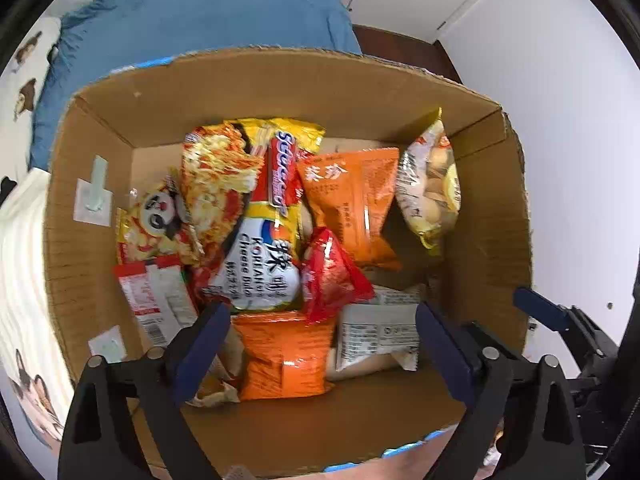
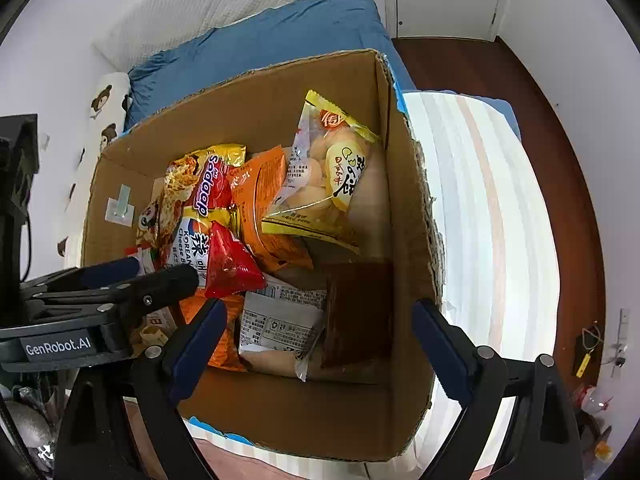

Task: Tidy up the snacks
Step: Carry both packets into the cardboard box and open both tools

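1. Cardboard box (image 1: 88, 184): open top, sits on the bed. Both claws hover over its near edge, looking down into it. All visible snacks are inside it.
2. Left claw (image 1: 322, 340): spread wide, nothing between the fingers. Right claw (image 2: 316, 338): same, wide and empty. Left claw also shows in the right wrist view, off to the right claw's left, level with the red packet.
3. Yellow noodle pack (image 1: 266, 240): just ahead of the left claw, lying lengthwise, overlapping the panda-print bag (image 1: 160, 216) on its left.
4. Orange bag (image 1: 352, 200): ahead of the left claw and to the right, leaning on the noodle pack.
5. Clear cookie bag (image 2: 332, 180): well ahead of the right claw, propped against the box's right wall.
6. Second orange pack (image 1: 284, 356): right between the left claw's fingers, lowest in frame.
7. White-label pack (image 2: 280, 320): directly between the right claw's fingers; dark brown packet (image 2: 360, 312) beside it on the right.
8. Red packet (image 1: 328, 276): small, lies on top of the pile just ahead of the left claw.
9. Step, as I read it: packs already boxed but jumbled; between grasps, picking the next one to straighten.
10. Next move likely needs a descent onto a top-lying pack, pinching a crimped edge. The film looks slippery, and overlapping neighbours may drag along.
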